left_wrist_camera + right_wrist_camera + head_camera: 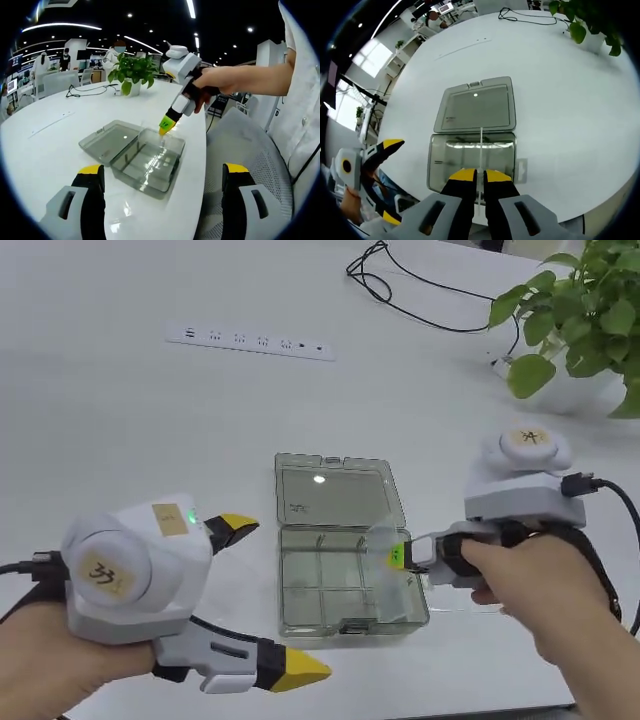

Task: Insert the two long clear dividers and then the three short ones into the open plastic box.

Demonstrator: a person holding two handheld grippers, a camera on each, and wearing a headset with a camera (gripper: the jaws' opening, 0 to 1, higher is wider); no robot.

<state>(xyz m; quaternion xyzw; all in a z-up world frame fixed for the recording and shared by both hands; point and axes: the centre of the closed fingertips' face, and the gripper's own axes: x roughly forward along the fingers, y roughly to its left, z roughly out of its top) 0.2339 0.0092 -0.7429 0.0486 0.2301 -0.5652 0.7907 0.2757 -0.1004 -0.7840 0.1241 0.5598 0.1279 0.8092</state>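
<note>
Right gripper [480,175] is clamped on a clear divider [481,145], held edge-down in the open plastic box [436,165], running from hinge side to front. It looks like a short-divider step. Left gripper [290,598] hangs wide open beside the box. Next: align the divider ends with the slots and press straight down.

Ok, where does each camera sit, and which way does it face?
Head view: above the bench, looking down at the plastic box; left tongs, right tongs, left hand, right hand.
Left gripper view: low at the bench edge, facing across the box; own open jaws, the person's arm.
Right gripper view: above the box, looking down; own jaws shut on a clear divider.
All share the box.
</note>
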